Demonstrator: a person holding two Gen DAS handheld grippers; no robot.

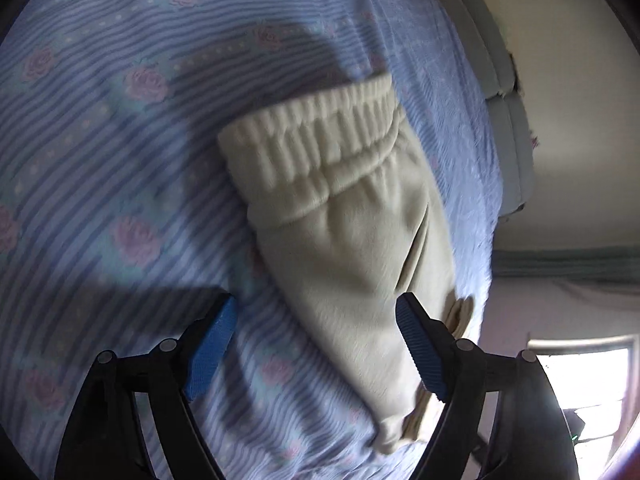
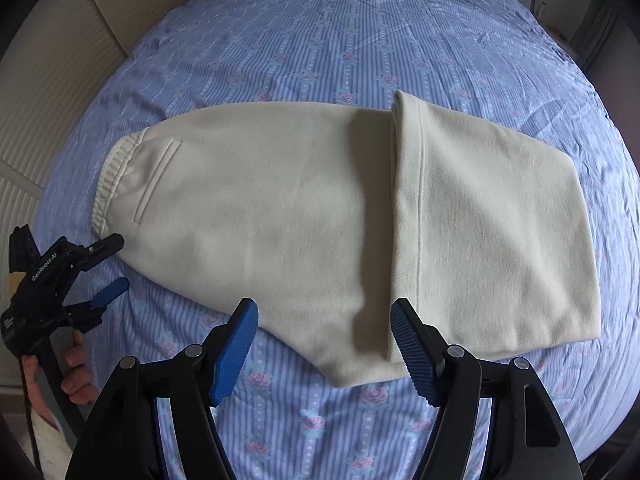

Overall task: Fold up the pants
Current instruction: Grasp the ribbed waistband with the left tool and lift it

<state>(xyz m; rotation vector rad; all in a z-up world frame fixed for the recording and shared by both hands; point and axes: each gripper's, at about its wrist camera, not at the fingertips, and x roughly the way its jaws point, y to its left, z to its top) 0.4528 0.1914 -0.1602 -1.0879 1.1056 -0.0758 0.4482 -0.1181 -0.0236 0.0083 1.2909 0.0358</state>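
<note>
Both claws spread, empty, above cream pants [image 2: 280,200]; left-wrist view blurred, waistband [image 1: 320,136] clearest

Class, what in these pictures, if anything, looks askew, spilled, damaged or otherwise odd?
Nothing is spilled or damaged. The cream pants lie flat on the bedsheet, with the leg ends folded over, their hem roughly square across the pants. Only light creases mark the sheet. Both claws, left and right, are open and hold nothing.
</note>
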